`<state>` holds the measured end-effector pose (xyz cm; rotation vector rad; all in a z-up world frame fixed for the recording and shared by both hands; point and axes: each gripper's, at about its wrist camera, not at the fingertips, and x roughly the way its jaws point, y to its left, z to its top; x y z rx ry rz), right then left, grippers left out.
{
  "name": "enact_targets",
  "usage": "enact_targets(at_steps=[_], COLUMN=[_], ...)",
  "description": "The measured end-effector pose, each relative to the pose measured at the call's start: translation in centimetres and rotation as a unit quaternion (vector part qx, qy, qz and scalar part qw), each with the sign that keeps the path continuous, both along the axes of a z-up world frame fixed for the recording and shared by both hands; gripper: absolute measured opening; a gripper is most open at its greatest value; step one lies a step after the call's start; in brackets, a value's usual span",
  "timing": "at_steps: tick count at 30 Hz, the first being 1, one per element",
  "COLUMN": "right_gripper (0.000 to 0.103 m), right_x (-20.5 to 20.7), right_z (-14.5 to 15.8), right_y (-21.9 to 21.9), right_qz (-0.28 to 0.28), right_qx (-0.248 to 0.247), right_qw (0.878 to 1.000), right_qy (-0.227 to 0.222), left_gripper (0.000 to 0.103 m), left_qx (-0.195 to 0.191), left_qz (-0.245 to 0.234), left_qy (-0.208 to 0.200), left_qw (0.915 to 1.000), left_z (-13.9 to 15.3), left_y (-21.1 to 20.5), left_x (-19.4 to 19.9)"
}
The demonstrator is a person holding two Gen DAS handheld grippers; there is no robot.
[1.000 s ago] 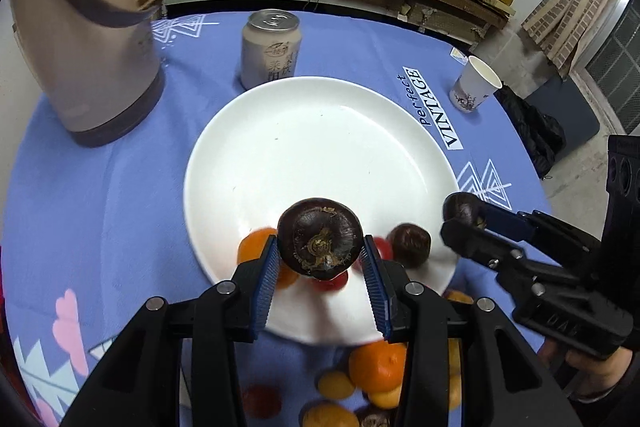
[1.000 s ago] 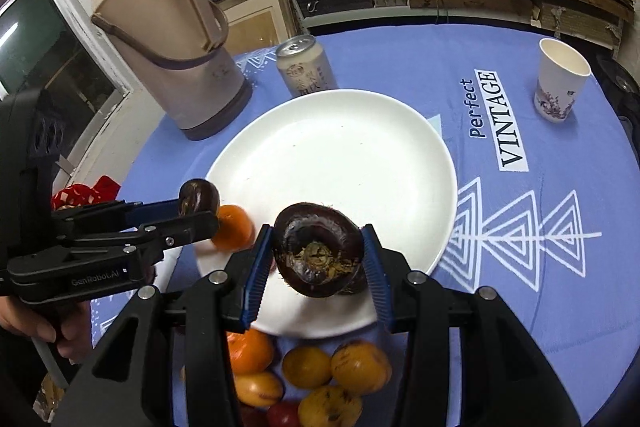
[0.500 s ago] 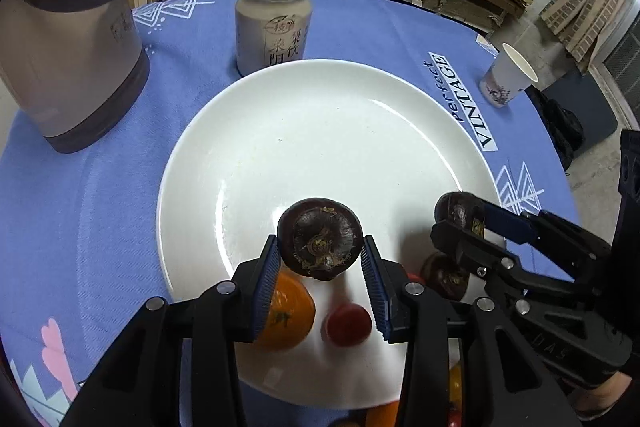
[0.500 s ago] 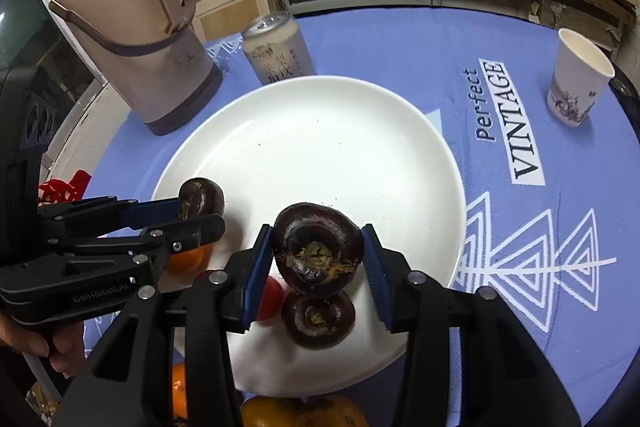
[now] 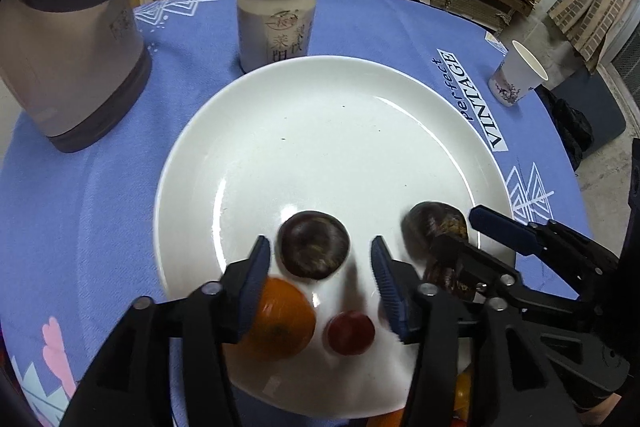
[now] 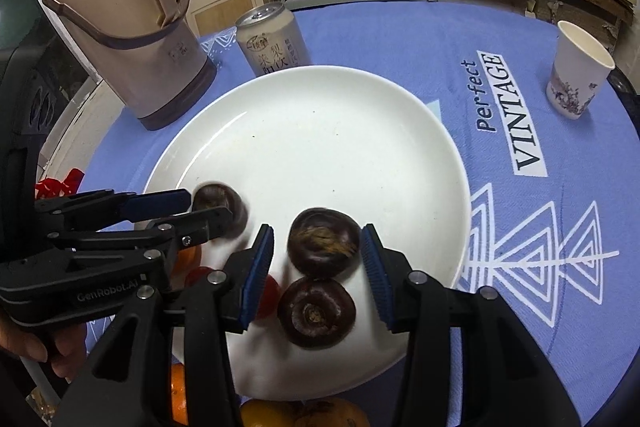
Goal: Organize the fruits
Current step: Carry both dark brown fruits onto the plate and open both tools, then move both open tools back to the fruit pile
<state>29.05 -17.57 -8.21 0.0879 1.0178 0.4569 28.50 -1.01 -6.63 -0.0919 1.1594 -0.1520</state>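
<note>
far half of white plate (image 5: 328, 115) bare, room ahead for you; can (image 5: 275, 21) just past far rim, flask (image 6: 124, 27) far left, paper cup (image 6: 576, 75) far right near table edge. fruit under your grippers cut off at frame bottom, blurred. your left gripper (image 5: 320, 285) jaws apart, dark fruit (image 5: 314, 245) between them, not gripped, on plate. your right gripper (image 6: 318, 263) jaws apart around second dark fruit (image 6: 324, 243), third (image 6: 316, 311) just behind. orange (image 5: 280, 321), red fruit (image 5: 350, 333) on near rim.
</note>
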Motion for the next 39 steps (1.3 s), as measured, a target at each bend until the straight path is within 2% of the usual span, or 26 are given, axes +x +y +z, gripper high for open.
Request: enact_targets(at_steps=[6, 12, 19, 25, 29, 31, 35, 39], right_gripper=[0.048, 0.052, 0.068, 0.079, 0.08, 0.08, 0.08, 0.078], right_x=[-2.1, -5.7, -10.5, -14.3, -17.3, -18.8, -22.2, -23.5], right_z=[1.1, 1.9, 2.1, 1.6, 0.7, 0.6, -0.2, -1.0], right_y=[-1.3, -2.7, -3.9, -4.1, -3.8, -3.5, -1.7, -0.6], right_qz=[-0.007, -0.006, -0.008, 0.0, 0.015, 0.02, 0.079, 0.104], right_qx=[0.002, -0.003, -0.017, -0.03, -0.034, -0.046, -0.063, -0.056], right_qw=[1.0, 1.0, 1.0, 0.999, 0.999, 0.999, 0.995, 0.992], right_qy=[-0.003, 0.0, 0.007, 0.013, 0.026, 0.012, 0.015, 0.036], left_gripper=[0.06, 0.066, 0.069, 0.07, 0.07, 0.07, 0.07, 0.071], left_qx=[0.005, 0.002, -0.007, 0.001, -0.005, 0.0, -0.005, -0.001], left_qz=[-0.001, 0.002, 0.019, 0.015, 0.018, 0.017, 0.03, 0.032], left_qy=[-0.01, -0.011, -0.004, 0.009, 0.035, 0.045, 0.067, 0.072], left_qw=[0.9999, 0.9999, 0.9998, 0.9998, 0.9992, 0.9988, 0.9973, 0.9969], left_z=[1.5, 2.7, 3.8, 3.4, 2.1, 1.5, 0.5, 0.3], left_y=[0.4, 1.1, 2.3, 2.6, 3.0, 3.4, 4.3, 4.8], left_x=[-2.0, -5.5, -9.5, -13.5, -15.7, -16.6, -17.5, -17.9])
